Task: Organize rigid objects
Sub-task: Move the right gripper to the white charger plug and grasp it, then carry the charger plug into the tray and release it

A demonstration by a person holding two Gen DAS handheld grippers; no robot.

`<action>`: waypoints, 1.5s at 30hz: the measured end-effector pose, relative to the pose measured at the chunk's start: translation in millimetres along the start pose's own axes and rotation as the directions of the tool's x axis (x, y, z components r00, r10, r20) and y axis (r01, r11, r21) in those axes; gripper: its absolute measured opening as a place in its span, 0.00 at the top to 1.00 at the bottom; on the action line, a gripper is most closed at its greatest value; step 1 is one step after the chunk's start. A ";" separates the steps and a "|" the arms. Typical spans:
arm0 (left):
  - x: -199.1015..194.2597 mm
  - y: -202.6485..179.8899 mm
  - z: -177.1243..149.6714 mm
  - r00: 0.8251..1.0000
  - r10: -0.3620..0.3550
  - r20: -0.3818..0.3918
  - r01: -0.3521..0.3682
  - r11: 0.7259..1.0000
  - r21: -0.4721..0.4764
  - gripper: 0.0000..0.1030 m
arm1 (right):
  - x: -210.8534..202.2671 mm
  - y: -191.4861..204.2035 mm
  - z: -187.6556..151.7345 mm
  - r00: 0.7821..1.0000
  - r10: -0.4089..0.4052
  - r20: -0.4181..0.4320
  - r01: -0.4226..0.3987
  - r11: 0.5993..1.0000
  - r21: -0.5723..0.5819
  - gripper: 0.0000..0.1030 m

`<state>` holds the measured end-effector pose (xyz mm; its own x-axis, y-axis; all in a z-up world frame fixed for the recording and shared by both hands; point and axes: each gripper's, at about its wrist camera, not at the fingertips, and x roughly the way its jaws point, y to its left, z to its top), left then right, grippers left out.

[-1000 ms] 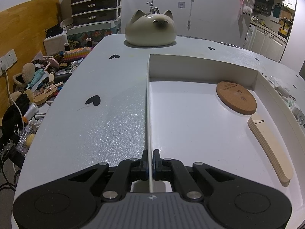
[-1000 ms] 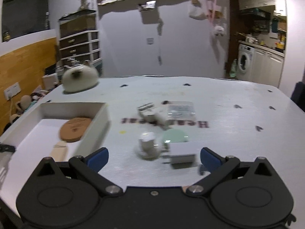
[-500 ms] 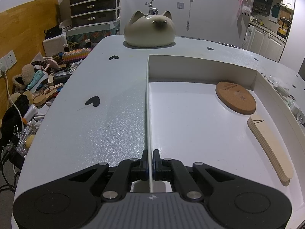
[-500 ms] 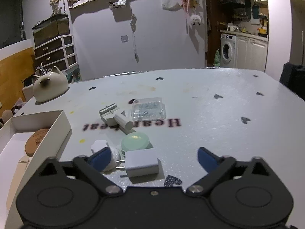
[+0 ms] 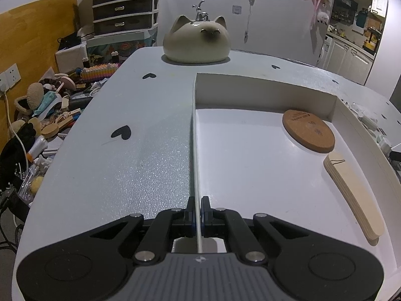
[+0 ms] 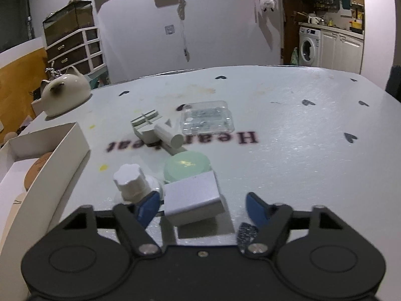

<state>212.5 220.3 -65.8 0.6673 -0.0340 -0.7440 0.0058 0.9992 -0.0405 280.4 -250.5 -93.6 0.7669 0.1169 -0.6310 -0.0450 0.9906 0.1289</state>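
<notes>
My left gripper [image 5: 197, 213] is shut on the left wall of the white box [image 5: 194, 135]. Inside the box lie a round cork coaster [image 5: 308, 130] and a curved wooden piece [image 5: 356, 195]. My right gripper [image 6: 203, 207] is open, its jaws on either side of a white plug adapter [image 6: 191, 200] on the table. Beside the adapter stand a small white-capped bottle [image 6: 131, 183] and a pale green round tin [image 6: 186, 166]. Farther off lie a white cylinder [image 6: 168, 136], a grey clip [image 6: 145, 125] and a clear plastic case [image 6: 206, 120]. The box also shows at the left in the right wrist view [image 6: 62, 165].
A cat-shaped ceramic pot [image 5: 196, 40] stands at the table's far end, also in the right wrist view [image 6: 65, 92]. Clutter of toys and cables [image 5: 42, 120] lies beyond the table's left edge. Drawers [image 5: 125, 7] stand behind.
My right gripper has moved forward and lower, so the plug adapter now sits between its open jaws. The left gripper has stayed shut on the box wall.
</notes>
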 end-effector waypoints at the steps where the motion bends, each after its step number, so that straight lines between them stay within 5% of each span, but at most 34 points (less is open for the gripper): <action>1: 0.2 0.1 0.1 1.000 0.000 -0.001 0.000 1.000 0.000 0.98 | -0.2 3.0 0.1 1.000 -0.002 0.000 0.002 1.000 -0.012 0.44; 2: 0.6 0.2 0.4 1.000 -0.001 -0.002 0.001 1.000 0.002 0.98 | -0.5 5.3 0.3 1.000 0.000 0.000 0.000 1.000 -0.019 0.50; 27: 1.9 3.9 0.3 1.000 -0.027 -0.002 0.027 1.000 -0.006 0.98 | -51.8 7.6 7.0 0.992 -0.051 0.113 0.047 0.998 0.035 0.51; 37: 2.1 4.5 0.2 1.000 -0.031 0.000 0.031 1.000 -0.004 0.97 | -66.7 42.9 27.6 0.983 0.060 0.172 -0.058 0.998 -0.015 0.51; 45: 2.0 3.9 0.7 1.000 -0.031 0.002 0.031 1.000 0.001 0.97 | -56.1 100.2 45.1 0.948 0.287 0.134 -0.281 0.957 -0.067 0.51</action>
<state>214.4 224.1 -67.0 0.6686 -0.0648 -0.7408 0.0269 0.9977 -0.0630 261.7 -161.0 -10.8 0.8004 0.3861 -0.4586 -0.3010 0.9204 0.2496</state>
